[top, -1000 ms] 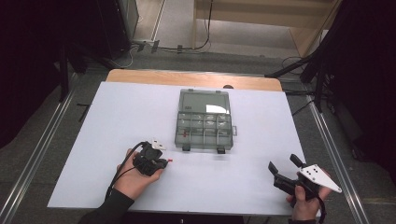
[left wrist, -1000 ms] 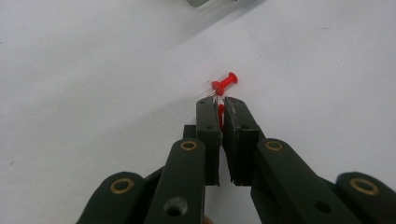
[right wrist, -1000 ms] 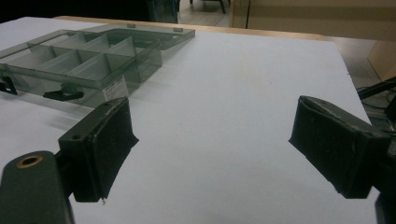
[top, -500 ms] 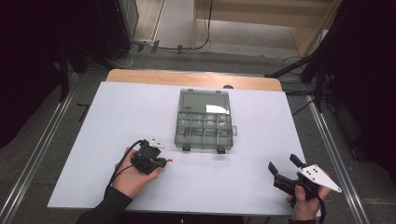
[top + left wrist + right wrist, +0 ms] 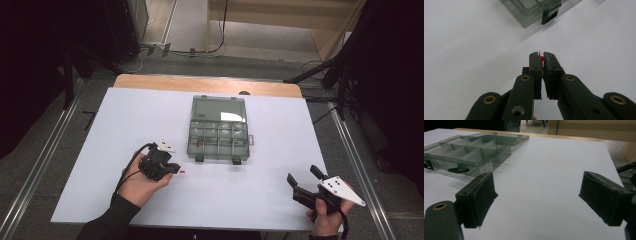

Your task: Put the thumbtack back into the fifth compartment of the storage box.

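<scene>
High view: the left hand-held gripper [image 5: 172,168] sits on the near-left of the white worktop [image 5: 125,120], pinching a small red part [image 5: 182,172]. The open compartment box [image 5: 218,131] lies at the centre, just beyond and to its right. The right hand-held gripper [image 5: 305,184] waits at the near right, well apart from the box.

Left gripper view: jaws nearly closed on the red part [image 5: 542,60], gripped by a thin edge at the tips. A slip there would likely drop it short of the box [image 5: 534,11].

Right gripper view: jaws wide, empty; the box [image 5: 471,151] is far left.
</scene>
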